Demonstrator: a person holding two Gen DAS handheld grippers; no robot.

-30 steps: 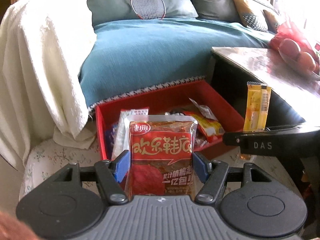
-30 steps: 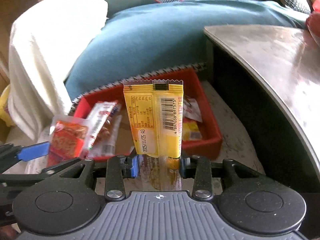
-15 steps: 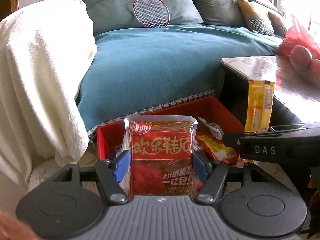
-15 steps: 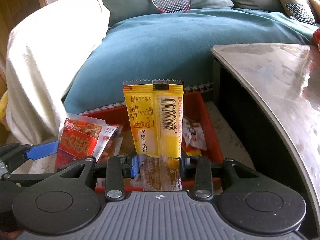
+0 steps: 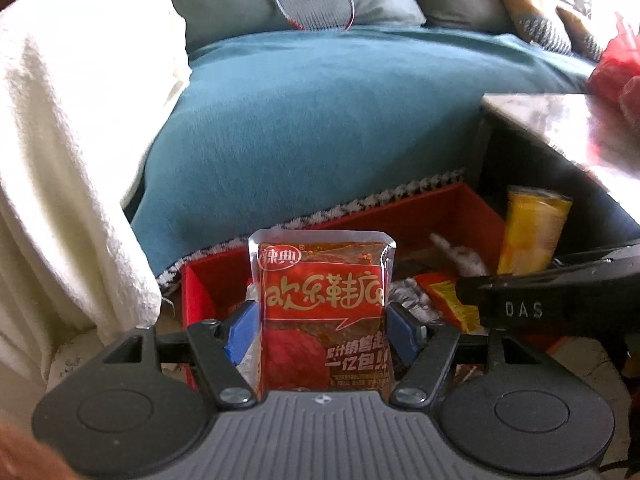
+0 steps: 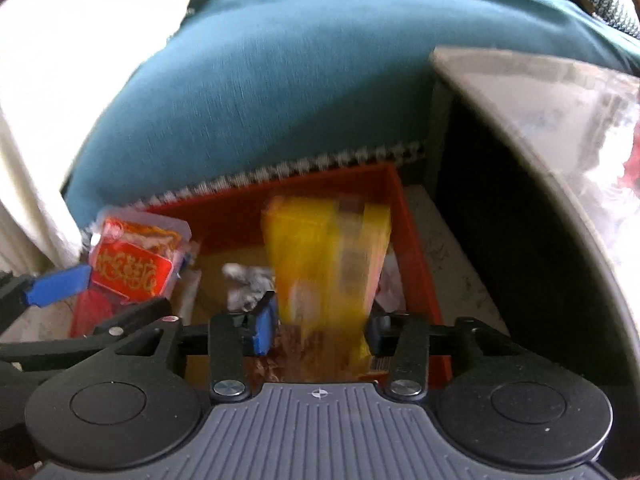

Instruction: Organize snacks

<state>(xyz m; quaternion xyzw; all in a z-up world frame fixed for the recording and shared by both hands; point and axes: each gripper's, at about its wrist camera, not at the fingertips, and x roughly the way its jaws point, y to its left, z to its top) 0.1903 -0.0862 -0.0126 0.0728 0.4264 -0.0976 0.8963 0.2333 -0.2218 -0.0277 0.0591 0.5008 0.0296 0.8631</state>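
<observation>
My left gripper (image 5: 322, 328) is shut on a red snack packet (image 5: 324, 312) with gold Chinese lettering and holds it upright over the left part of a red box (image 5: 472, 208). My right gripper (image 6: 320, 328) has spread its jaws. The yellow snack packet (image 6: 324, 260) is blurred between them, tilted, above the red box (image 6: 412, 236); I cannot tell whether the pads still touch it. The left gripper and red packet (image 6: 132, 268) show at the left of the right wrist view. The yellow packet (image 5: 532, 232) shows at the right of the left wrist view.
Several snack packets (image 5: 448, 292) lie in the red box. A teal-covered sofa (image 5: 340, 120) stands right behind it, with a white blanket (image 5: 68, 140) at the left. A glossy table (image 6: 552, 112) with a dark side borders the box on the right. A badminton racket (image 5: 312, 0) leans on the cushions.
The jaws of my right gripper have opened wider and the yellow packet has tilted and blurred, slipping down toward the box. Both grippers dipped toward the box. The left still grips the red packet.
</observation>
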